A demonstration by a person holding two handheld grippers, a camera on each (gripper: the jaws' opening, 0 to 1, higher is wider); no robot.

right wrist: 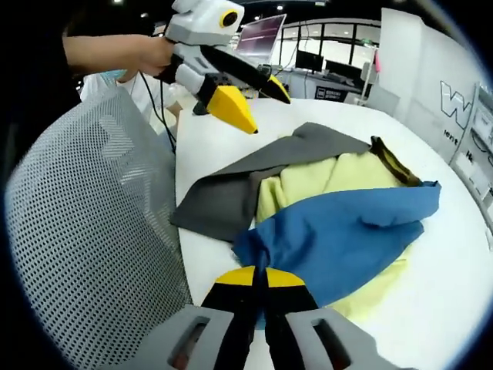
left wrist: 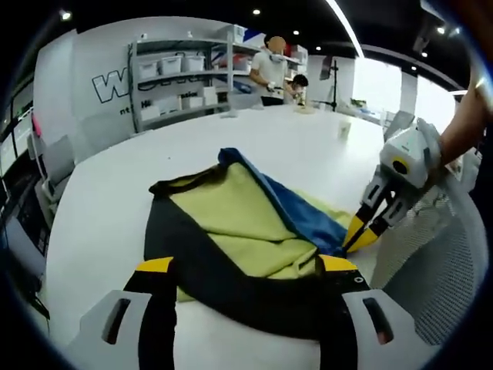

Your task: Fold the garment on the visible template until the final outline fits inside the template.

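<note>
Jaws of the left gripper (left wrist: 246,266) spread wide, yellow tips well apart, hovering over the near dark edge of the garment (left wrist: 246,231) without gripping it. Jaws of the right gripper (right wrist: 258,277) pressed together, closed on the blue corner of the garment (right wrist: 339,231) right at the yellow tips. Seen again in the left gripper view, with the right gripper (left wrist: 360,231) coming in from the right, its tips pinching the blue and yellow cloth at the garment's right edge. In the right gripper view, left gripper (right wrist: 250,96) raised above the table, apart from the cloth, held by a hand (right wrist: 150,54).

Garment lying crumpled on the white table (left wrist: 100,223), with dark grey, pale yellow and blue panels; blue layer folded over the yellow, grey part stretching toward the table's edge. Mesh chair back (right wrist: 85,223) just beside the table, near the grey part. Shelves with boxes (left wrist: 181,77) and a person (left wrist: 269,69) well beyond the table.
</note>
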